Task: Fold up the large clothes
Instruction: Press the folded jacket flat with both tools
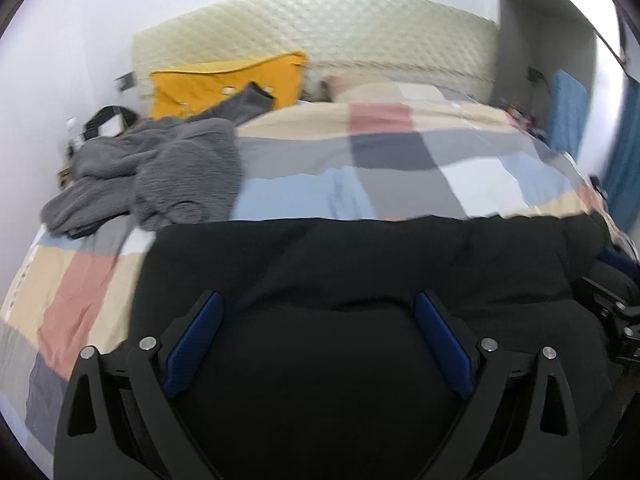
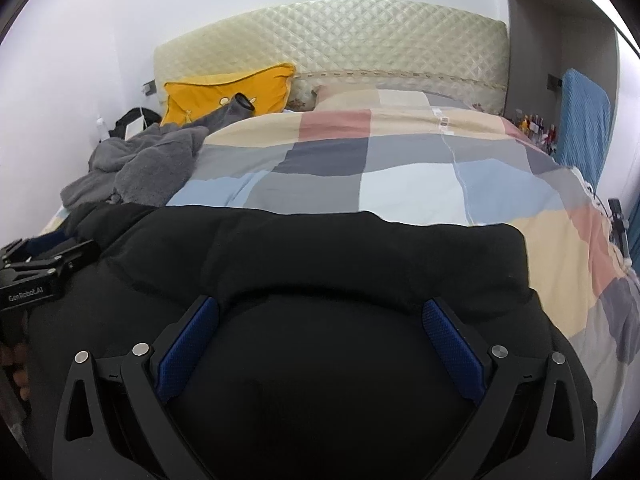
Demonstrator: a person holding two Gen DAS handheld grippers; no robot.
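Note:
A large black padded garment (image 1: 360,264) (image 2: 320,256) lies spread across the near part of the bed, on a checked quilt (image 1: 400,148) (image 2: 400,160). My left gripper (image 1: 320,308) hangs open just above the garment's near left part, blue pads (image 1: 196,344) wide apart, nothing between them. Over the garment's near right part my right gripper (image 2: 320,316) is open too, its blue pads (image 2: 188,348) spread. Each gripper shows at the edge of the other's view: the right one (image 1: 616,312), the left one (image 2: 36,276). A grey fleecy garment (image 1: 152,168) (image 2: 140,168) lies crumpled at the far left of the bed.
A yellow pillow (image 1: 228,84) (image 2: 228,92) leans on the quilted cream headboard (image 1: 320,32) (image 2: 340,40). A white wall runs along the left. A blue towel (image 2: 584,120) hangs at the right, by small items on a bedside surface (image 2: 532,124). Fingers of a hand (image 2: 16,364) show at the left edge.

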